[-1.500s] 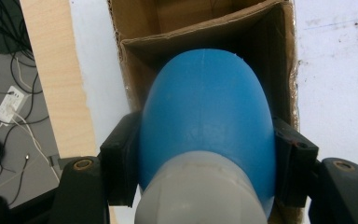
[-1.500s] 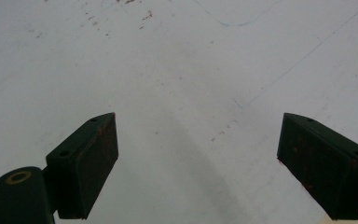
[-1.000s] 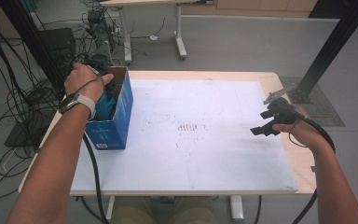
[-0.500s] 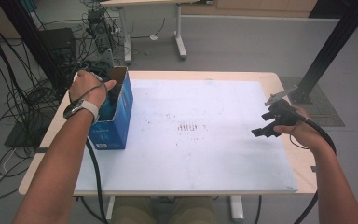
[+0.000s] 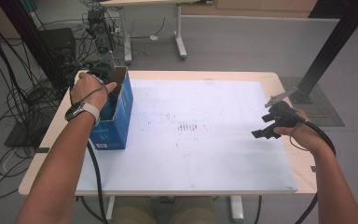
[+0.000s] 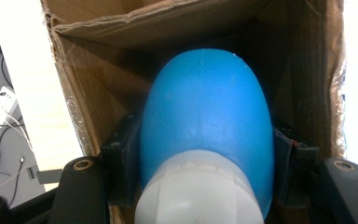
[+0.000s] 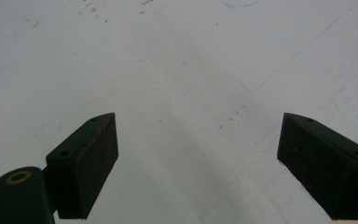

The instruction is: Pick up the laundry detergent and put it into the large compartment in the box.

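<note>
**Op:** Left claw point(image 6: 205, 186) is clamped on the blue bulb point(image 6: 205, 121), one pad on each flank, and both are down inside the box point(image 5: 116, 116). I've got the bulb's white neck point(image 6: 193, 191) towards me and the rounded end pointing deeper into the box.

**Spotter:** And the right claw?

**Op:** Right claw point(image 7: 198, 163) is spread wide with nothing in it, hovering over bare bench point(image 5: 205, 158), well off to the right of the box.

**Spotter:** What worries you from here?

**Op:** Three things. That bulb looks smooth and curved, so I judge the pads could slide along it and squirt it out if I tilt or jerk the hand. Next, the box is narrow; its cardboard walls sit close on both sides of the pads, so moving at an angle could snag a flap and drag the box with me. Last, the box stands at the bench's left edge, so a hard sideways pull might tip it off.

**Spotter:** Could the right claw steady the box?

**Op:** It could, but it's far from the box now.
</note>
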`<state>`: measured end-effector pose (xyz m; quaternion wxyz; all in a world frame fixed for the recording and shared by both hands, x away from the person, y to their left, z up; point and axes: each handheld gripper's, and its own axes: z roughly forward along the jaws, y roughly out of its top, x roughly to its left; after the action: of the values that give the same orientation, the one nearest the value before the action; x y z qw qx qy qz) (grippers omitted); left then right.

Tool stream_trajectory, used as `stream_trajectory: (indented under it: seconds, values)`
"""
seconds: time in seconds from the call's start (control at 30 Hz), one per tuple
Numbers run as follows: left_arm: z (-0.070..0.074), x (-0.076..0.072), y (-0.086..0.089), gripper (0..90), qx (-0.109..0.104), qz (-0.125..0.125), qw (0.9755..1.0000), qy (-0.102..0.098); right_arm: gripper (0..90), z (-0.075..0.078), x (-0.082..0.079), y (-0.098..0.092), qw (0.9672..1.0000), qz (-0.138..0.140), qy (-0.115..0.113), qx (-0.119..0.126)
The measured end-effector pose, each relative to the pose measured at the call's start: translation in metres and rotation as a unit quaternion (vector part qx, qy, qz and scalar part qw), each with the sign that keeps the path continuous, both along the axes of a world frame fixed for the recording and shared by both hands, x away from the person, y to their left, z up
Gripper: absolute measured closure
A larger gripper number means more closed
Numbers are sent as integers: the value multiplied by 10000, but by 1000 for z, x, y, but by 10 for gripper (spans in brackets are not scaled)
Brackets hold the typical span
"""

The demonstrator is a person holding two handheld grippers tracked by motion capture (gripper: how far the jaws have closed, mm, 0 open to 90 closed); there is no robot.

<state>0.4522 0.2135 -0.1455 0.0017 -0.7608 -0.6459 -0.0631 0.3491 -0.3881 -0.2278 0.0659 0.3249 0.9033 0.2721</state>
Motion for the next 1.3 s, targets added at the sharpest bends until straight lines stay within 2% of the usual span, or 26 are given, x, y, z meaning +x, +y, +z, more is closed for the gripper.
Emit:
stream_trajectory:
  seconds: [1.3]
  values:
    - [-1, 0, -3, 376, 2, 2, 10000, 12, 124, 4, -9, -5, 10000, -76, -62, -1]
